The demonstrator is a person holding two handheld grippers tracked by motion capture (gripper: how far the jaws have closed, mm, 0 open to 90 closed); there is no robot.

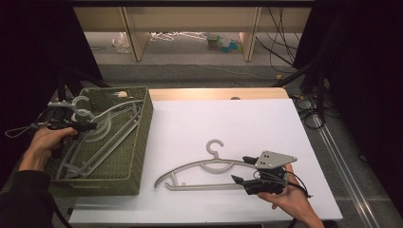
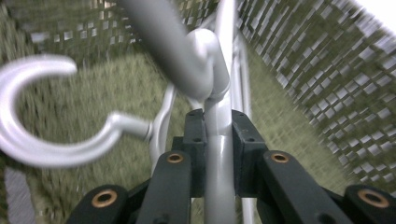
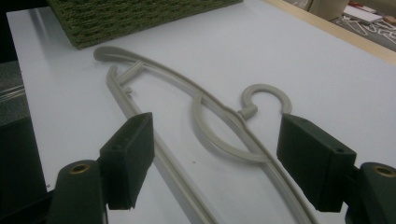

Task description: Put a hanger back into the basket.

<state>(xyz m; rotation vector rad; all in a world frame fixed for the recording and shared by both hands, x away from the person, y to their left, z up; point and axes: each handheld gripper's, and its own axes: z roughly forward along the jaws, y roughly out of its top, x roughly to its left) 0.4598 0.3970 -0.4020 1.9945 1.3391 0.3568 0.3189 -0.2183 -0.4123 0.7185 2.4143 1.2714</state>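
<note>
Your high view looks forward and down over the whole table [image 1: 228,118]; your left gripper view sits close inside the basket [image 2: 299,70]; your right one skims the table's near edge, sharing the table-top hanger [image 3: 224,135] with the high view

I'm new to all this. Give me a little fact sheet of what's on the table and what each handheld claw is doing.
Table: white surface
Basket: green woven basket at the left, holding grey hangers
Left gripper: inside the basket, jaws shut on a hanger bar
Loose hanger: lying flat on the table, hook pointing away from the person
Right gripper: open, jaws straddling the loose hanger's right end, not clamping it
</note>
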